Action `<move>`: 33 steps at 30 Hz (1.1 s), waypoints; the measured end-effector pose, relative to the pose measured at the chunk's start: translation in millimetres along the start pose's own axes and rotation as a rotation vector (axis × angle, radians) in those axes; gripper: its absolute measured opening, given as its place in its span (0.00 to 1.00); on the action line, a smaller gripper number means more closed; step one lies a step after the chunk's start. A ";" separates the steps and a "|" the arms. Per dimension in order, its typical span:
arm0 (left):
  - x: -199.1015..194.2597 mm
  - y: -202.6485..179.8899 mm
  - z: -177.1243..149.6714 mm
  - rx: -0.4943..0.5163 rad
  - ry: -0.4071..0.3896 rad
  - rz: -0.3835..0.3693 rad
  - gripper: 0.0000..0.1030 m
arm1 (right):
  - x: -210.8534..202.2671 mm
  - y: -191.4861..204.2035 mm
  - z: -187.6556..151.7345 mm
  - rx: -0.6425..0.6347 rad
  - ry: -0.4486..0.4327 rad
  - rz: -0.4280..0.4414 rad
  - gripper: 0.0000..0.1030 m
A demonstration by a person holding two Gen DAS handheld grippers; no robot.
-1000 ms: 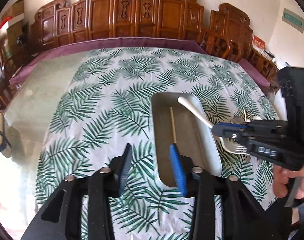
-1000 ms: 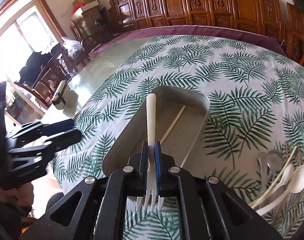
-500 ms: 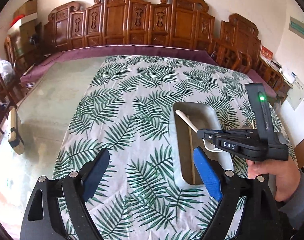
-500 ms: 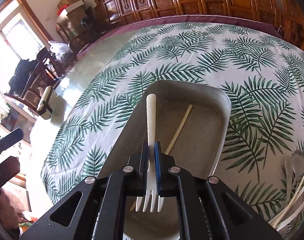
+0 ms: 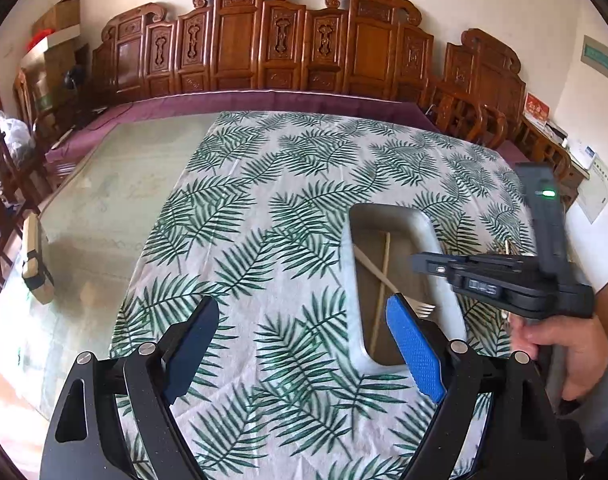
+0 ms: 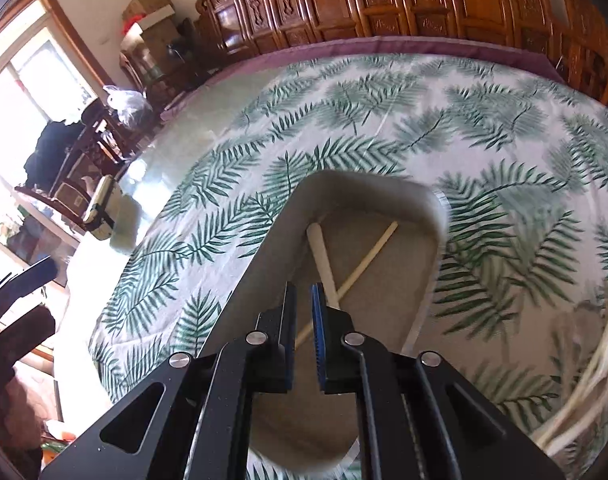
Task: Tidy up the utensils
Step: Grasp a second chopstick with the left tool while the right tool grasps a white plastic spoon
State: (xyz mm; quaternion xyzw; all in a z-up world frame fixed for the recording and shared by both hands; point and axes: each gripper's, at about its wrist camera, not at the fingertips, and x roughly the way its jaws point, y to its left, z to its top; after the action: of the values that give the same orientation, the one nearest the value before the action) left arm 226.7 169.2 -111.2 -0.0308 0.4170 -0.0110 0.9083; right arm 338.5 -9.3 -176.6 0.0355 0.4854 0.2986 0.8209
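A grey oblong tray (image 5: 432,240) (image 6: 428,208) lies on the palm-leaf tablecloth. In it lie a wooden chopstick (image 5: 384,264) (image 6: 374,254) and a white plastic fork (image 5: 374,270) (image 6: 322,258), crossing each other. My right gripper (image 6: 301,300) hangs just above the tray with its jaws slightly parted and nothing between them; it also shows in the left wrist view (image 5: 420,260). My left gripper (image 5: 304,320) is wide open and empty over the cloth, left of the tray.
More white spoons and chopsticks (image 6: 584,380) lie in a blurred heap on the cloth right of the tray. A small strapped box (image 5: 33,256) sits on the bare glass tabletop at the left. Carved wooden chairs (image 5: 263,40) line the far side.
The right gripper lowered into the tray, opened and let go of the white fork, which now lies across the chopstick. The left gripper opened wide and drew back to the left.
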 end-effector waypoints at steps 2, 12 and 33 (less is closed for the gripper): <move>0.4 -7.2 0.7 0.003 -0.002 -0.011 0.80 | -22.0 -2.7 -5.3 -0.025 -0.023 -0.002 0.11; 11.0 -66.8 -1.1 0.056 0.006 -0.081 0.80 | -117.4 -50.5 -48.9 -0.034 -0.099 -0.076 0.11; 84.3 -205.0 -5.9 0.223 0.111 -0.279 0.67 | -157.9 -168.9 -123.3 0.135 -0.089 -0.238 0.31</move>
State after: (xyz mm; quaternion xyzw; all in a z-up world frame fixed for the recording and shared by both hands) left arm 278.3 -39.5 -165.5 0.0129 0.4545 -0.1848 0.8713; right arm 259.3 -259.0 -177.8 0.0462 0.4683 0.1639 0.8670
